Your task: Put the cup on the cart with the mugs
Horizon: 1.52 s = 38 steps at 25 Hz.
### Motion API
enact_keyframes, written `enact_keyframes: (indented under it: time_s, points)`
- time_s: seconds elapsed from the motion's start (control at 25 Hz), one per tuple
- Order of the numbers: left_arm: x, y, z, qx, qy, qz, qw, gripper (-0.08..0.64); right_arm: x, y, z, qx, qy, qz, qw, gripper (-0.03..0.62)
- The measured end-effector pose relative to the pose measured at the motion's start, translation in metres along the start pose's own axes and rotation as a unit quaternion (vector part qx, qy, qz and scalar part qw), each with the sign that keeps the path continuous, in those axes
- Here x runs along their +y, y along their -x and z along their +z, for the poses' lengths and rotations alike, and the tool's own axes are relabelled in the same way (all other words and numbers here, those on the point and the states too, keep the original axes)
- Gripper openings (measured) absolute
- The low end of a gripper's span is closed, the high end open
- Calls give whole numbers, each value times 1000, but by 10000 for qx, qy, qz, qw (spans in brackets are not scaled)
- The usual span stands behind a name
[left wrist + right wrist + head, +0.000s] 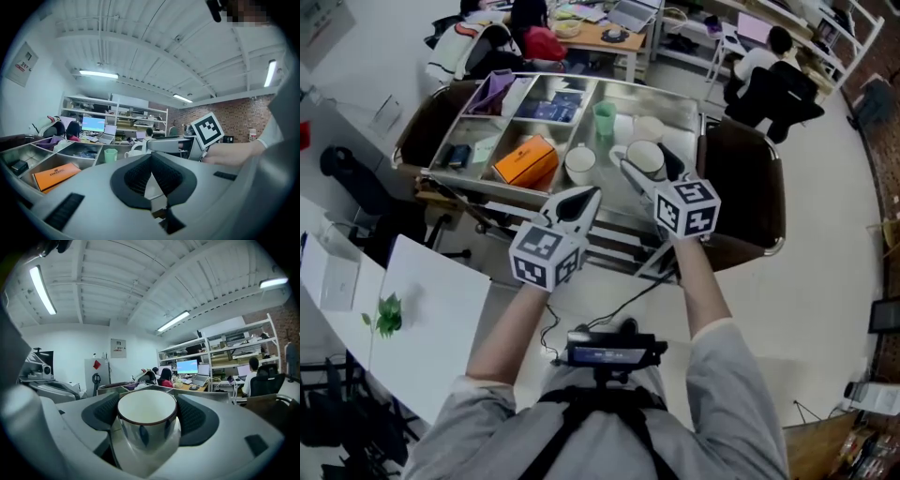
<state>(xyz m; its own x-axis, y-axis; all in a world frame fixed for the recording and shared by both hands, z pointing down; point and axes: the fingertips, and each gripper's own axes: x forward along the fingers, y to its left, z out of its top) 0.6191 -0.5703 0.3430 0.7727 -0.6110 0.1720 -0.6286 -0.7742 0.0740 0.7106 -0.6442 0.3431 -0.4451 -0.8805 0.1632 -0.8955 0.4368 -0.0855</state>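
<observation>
Clamping a shiny, white-lined, dark-rimmed cup (147,427) in right gripper (146,405), left gripper (152,163) closed, empty

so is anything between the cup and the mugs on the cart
Nothing visible does. The right gripper holds the cup near the cart's white mugs with open space between; the left gripper hangs off to the side.

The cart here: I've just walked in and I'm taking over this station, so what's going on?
A person holds a gripper in each hand over the cart. The right gripper is closed on a shiny cup, held above the section where the mugs and a green cup stand. It has not been let go. The left gripper is shut and empty beside it.
</observation>
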Motion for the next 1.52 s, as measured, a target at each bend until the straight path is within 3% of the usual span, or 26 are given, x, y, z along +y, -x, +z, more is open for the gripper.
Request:
enact_keyframes:
  time_s: [0.68, 0.88, 1.28, 1.52]
  points:
    - [35, 13, -16, 49, 251, 728, 9970, -2, -27, -74, -56, 730, 63, 253, 9970, 393]
    - [40, 17, -20, 55, 244, 818, 9963, -2, -33, -86, -66, 854, -107, 326, 9958, 393]
    - [47, 24, -30, 95, 340, 933, 9950, -2, -33, -101, -93, 1205, 159, 429, 9917, 393]
    - [48, 24, -35, 77, 388, 975, 9945, -2, -32, -97, -98, 1105, 239, 515, 9923, 396]
